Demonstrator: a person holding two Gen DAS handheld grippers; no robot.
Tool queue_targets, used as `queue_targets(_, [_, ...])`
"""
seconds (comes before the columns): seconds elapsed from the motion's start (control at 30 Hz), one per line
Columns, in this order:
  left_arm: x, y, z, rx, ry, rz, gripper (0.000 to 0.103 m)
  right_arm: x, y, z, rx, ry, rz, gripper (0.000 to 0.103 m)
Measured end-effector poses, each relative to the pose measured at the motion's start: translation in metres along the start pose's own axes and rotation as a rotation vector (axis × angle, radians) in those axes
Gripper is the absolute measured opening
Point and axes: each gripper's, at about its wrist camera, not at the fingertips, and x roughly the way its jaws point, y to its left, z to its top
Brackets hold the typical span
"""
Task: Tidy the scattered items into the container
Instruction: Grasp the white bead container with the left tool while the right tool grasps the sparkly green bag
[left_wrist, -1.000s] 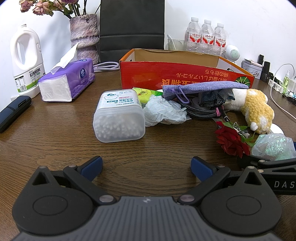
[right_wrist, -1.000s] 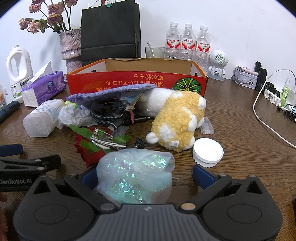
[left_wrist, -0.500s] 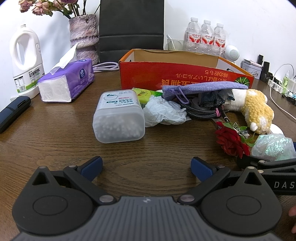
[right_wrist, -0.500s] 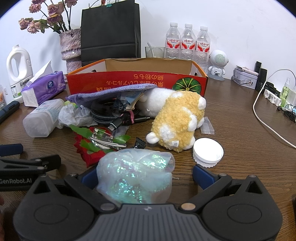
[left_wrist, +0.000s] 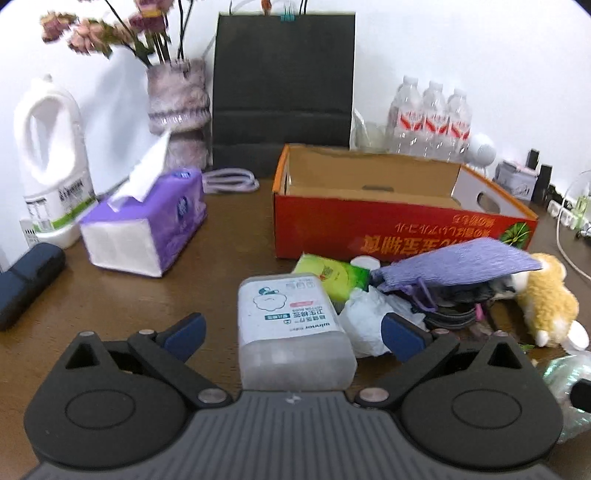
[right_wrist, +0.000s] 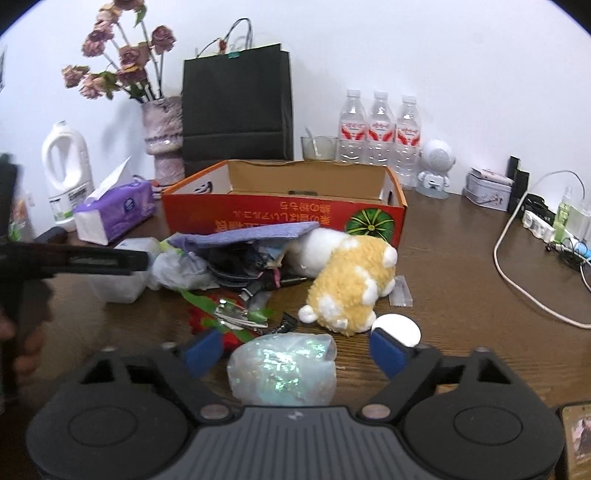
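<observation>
Desk (right_wrist: 461, 258): dark wood, cluttered.

Box (right_wrist: 284, 218): red cardboard, open top, at mid-desk; its inside shows only bare cardboard (floor mostly hidden by the near wall).

Left tongs (left_wrist: 291, 328): spread wide, blue pads on either side of the swab tub (left_wrist: 291, 328). The tub lies flat on the desk between them, label up; neither pad touches it.

Right tongs (right_wrist: 295, 350): have just been closing, with the glitter bag (right_wrist: 284, 369) between the pads. A gap shows on each side of the bag, so no grip yet.

Pile, just in front of the box:
- purple pouch (left_wrist: 458, 266), lying over dark cables (left_wrist: 450, 314)
- white crumpled bag (left_wrist: 369, 321), touching the tub's right side
- green packet (left_wrist: 332, 277), behind the tub
- plush toy (right_wrist: 351, 280), yellow and white, on its side, leaning on the pile
- red rose (right_wrist: 207, 317) with a metal clip on its leaves
- white lid (right_wrist: 397, 328), beside the plush

Desk's left side: tissue pack (left_wrist: 147, 229), white jug (left_wrist: 51, 158).

Back edge: vase (right_wrist: 166, 136), black bag (right_wrist: 236, 107), three bottles (right_wrist: 380, 129).
</observation>
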Motion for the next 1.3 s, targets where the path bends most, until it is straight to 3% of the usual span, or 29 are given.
queue_targets(0.07, [0.007, 0.002, -0.002, -0.016, 0.032, -0.006, 0.102, 0.003, 0.0, -0.002, 0.001, 0.03, 0.016, 0.053])
queue_targets(0.13, [0.008, 0.005, -0.005, -0.033, 0.035, -0.014, 0.088, 0.007, -0.003, -0.008, 0.014, 0.063, 0.039, 0.044])
queue_targets(0.17, [0.008, 0.007, -0.006, -0.041, 0.038, -0.018, 0.072, 0.008, -0.004, -0.011, 0.019, 0.066, 0.05, 0.039])
queue_targets(0.33, [0.004, 0.007, -0.014, -0.001, 0.019, -0.021, 0.068, 0.001, -0.001, -0.017, 0.027, 0.038, 0.069, 0.025])
queue_targets(0.6, [-0.057, 0.002, -0.025, -0.008, -0.092, -0.056, 0.067, -0.046, -0.013, -0.004, 0.072, -0.109, 0.092, 0.024])
queue_targets(0.73, [-0.071, -0.008, -0.001, 0.013, -0.167, -0.088, 0.067, -0.045, -0.026, 0.026, 0.097, -0.172, 0.094, 0.024])
queue_targets(0.83, [-0.065, -0.014, 0.036, 0.015, -0.215, -0.108, 0.067, -0.033, -0.041, 0.066, 0.106, -0.227, 0.088, 0.024])
queue_targets(0.93, [-0.035, -0.02, 0.085, 0.004, -0.23, -0.109, 0.067, -0.003, -0.057, 0.115, 0.087, -0.263, 0.082, 0.025])
queue_targets(1.03, [0.014, -0.028, 0.132, -0.016, -0.204, -0.096, 0.067, 0.054, -0.065, 0.166, 0.046, -0.203, 0.064, 0.025])
queue_targets(1.17, [0.082, -0.046, 0.17, 0.048, -0.196, -0.023, 0.067, 0.144, -0.078, 0.217, 0.084, -0.042, 0.068, 0.025])
queue_targets(1.3, [0.137, -0.05, 0.19, 0.033, -0.089, -0.012, 0.067, 0.223, -0.089, 0.239, 0.106, 0.112, 0.028, 0.025])
